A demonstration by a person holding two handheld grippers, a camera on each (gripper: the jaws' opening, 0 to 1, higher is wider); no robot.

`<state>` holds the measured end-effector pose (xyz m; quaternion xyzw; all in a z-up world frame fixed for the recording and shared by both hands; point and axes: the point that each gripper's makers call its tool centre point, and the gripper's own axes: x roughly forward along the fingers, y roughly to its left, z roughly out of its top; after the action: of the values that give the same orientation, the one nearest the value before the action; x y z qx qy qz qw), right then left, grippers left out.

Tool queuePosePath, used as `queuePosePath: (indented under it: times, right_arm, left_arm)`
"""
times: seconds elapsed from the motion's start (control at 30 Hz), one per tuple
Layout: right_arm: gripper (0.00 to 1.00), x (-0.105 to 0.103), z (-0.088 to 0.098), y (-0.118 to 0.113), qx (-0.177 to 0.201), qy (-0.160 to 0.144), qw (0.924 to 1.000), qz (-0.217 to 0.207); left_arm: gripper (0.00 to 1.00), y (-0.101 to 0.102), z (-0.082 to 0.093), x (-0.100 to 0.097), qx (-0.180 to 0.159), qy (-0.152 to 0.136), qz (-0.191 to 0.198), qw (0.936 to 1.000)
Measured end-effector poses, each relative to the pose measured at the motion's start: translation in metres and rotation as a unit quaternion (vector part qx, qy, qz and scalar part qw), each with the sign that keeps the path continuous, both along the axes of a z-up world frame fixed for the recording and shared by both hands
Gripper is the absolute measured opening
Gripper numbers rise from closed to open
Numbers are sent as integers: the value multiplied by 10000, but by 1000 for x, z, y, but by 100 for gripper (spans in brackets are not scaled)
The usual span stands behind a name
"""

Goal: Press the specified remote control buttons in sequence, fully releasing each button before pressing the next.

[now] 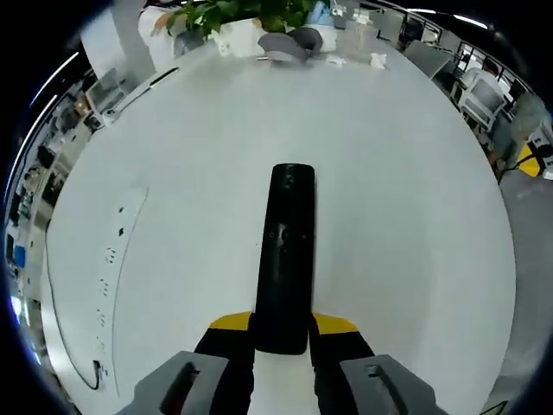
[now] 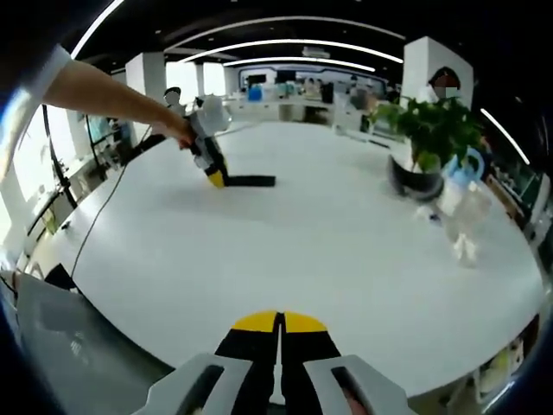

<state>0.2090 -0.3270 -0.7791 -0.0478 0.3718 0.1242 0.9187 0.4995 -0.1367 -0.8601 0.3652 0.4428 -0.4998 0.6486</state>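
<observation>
Centrally, left tongs (image 1: 281, 341) pinch remote (image 1: 283, 255); right tongs (image 2: 279, 341) pressed together near table (image 2: 346, 259) edge.

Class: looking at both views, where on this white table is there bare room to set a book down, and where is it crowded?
Bare: the wide stretch between the remote and the potted plant, and the near table before the right gripper. Crowded: around the plant, with its spray bottle, and the power strip left of the remote.

The remote control (image 1: 284, 255) looked like smooth, faintly glossy black plastic. The table (image 1: 397, 190) was a matt, smooth white surface. The left gripper (image 1: 282, 346) had matt black-and-yellow fingers on grey plastic-looking bodies.
</observation>
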Motion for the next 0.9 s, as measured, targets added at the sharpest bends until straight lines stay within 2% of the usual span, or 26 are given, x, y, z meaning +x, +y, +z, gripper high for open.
queuePosePath:
  times: [0.33, 0.53, 0.9]
  right_arm:
    - [0, 1, 1, -4, 108, 5, 9998, -182]
    - [0, 3, 2, -10, 119, -47, 9993, -343]
    - [0, 1, 1, -5, 77, -7, 9998, -199]
  left_arm:
    - [24, 0, 0, -1, 45, 21, 77, 10000]
    - [23, -2, -2, 1, 180, 35, -12, 9998]
    - [23, -3, -5, -10, 344, 95, 95, 9993]
